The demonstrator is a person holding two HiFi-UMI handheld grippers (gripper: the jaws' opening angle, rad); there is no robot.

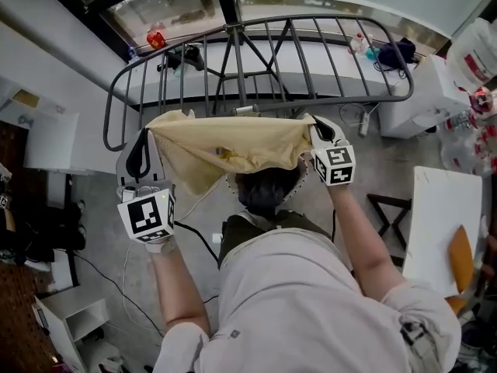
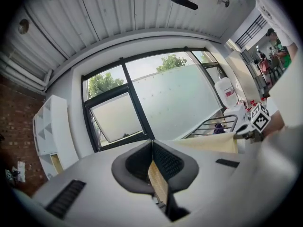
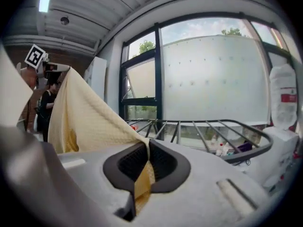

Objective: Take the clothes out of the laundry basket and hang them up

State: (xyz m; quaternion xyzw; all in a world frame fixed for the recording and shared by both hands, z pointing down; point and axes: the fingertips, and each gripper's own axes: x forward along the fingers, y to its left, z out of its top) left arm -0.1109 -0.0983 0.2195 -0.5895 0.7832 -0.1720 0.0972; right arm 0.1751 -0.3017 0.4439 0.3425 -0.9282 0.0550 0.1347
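**A:** Bright room, grey floor, tall windows (image 2: 142, 98) beyond. The big drying rack (image 1: 311, 53) stands in front of the person. Is anything on it?

**B:** Its bars look bare. One yellow cloth (image 1: 233, 150) is out, stretched in the air just short of the rack's near edge, not yet on a bar.

**A:** Held how?

**B:** The left gripper (image 1: 151, 137) is clamped on one top corner and the right gripper (image 1: 312, 130) pinches the other. Fabric sits between both pairs of jaws.

**A:** And the basket?

**B:** What looks like the laundry basket (image 1: 293, 193) sits below the cloth with dark clothes (image 1: 264, 189) inside. I'd say draping this piece comes next, with more to follow.
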